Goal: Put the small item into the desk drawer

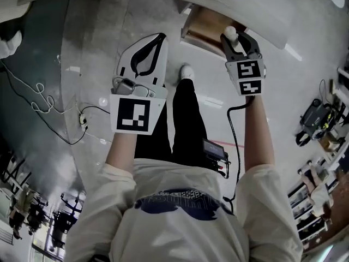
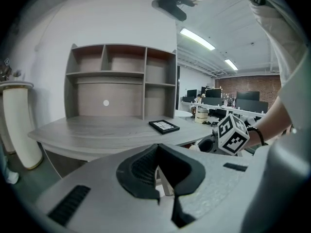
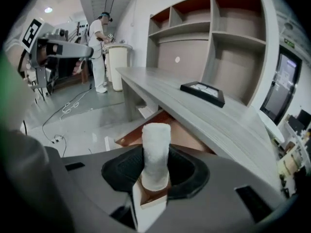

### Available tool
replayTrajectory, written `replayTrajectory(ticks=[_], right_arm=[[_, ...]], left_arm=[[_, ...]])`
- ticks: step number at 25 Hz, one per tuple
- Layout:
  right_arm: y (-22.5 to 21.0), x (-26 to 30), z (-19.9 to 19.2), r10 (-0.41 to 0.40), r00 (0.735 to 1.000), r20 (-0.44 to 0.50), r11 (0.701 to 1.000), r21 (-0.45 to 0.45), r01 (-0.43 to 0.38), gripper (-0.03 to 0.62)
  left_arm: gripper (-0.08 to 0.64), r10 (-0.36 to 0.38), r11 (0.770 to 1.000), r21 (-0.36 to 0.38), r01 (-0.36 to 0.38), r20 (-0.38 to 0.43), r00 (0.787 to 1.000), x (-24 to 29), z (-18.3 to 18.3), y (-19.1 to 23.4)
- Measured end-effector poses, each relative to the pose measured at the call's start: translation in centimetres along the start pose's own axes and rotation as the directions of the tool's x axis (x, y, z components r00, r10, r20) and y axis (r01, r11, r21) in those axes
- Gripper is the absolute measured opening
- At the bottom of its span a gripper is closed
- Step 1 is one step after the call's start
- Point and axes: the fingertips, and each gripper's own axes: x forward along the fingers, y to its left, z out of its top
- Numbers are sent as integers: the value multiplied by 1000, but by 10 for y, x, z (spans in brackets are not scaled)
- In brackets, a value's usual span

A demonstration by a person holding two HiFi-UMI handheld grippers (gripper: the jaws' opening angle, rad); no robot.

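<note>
Right gripper [image 3: 156, 176] snug around white roll [image 3: 156, 147]

Rough white piece, matt plastic, bare wood

The small item [image 3: 156, 154] looks to me like a rough, grainy white foam or fibre, quite dull. On the right gripper [image 1: 238, 40] I see a matt grey plastic shell, and its black pads [image 3: 121, 166] are ribbed and rubbery. The left gripper [image 2: 156, 155] has the same dull finish. I read the drawer [image 3: 187, 135] as smooth reddish-brown wood inside, and the desk top [image 3: 204, 111] as pale grey wood grain, matt. The floor [image 1: 98, 53] is polished and glossy, throwing back the lights. The shirt [image 1: 180, 228] is soft cream cloth.
</note>
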Motion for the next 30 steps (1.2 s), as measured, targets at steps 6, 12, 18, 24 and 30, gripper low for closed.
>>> replayTrajectory(ticks=[6,12,18,24,30], right_arm=[[11,40,-16,12,993,-117,990,-140,-28,126],[22,71,-30,28,975,-219,956,-280,-90,126],[28,90,-39,9,953,-304,919,-372,-128,126],[36,101,-48,-2,927,-374,895,-415,-165,126],[39,108,-59,-12,901,-435,882,-430,-195,127]], left_arm=[[9,0,1000,21,0,1,1000,8,-15,2],[8,22,1000,-22,-22,1,1000,9,-28,8],[9,31,999,-43,-31,3,1000,7,-35,11],[8,40,998,-46,-40,0,999,2,-36,16],[8,42,998,-38,-42,-4,999,1,-36,19]])
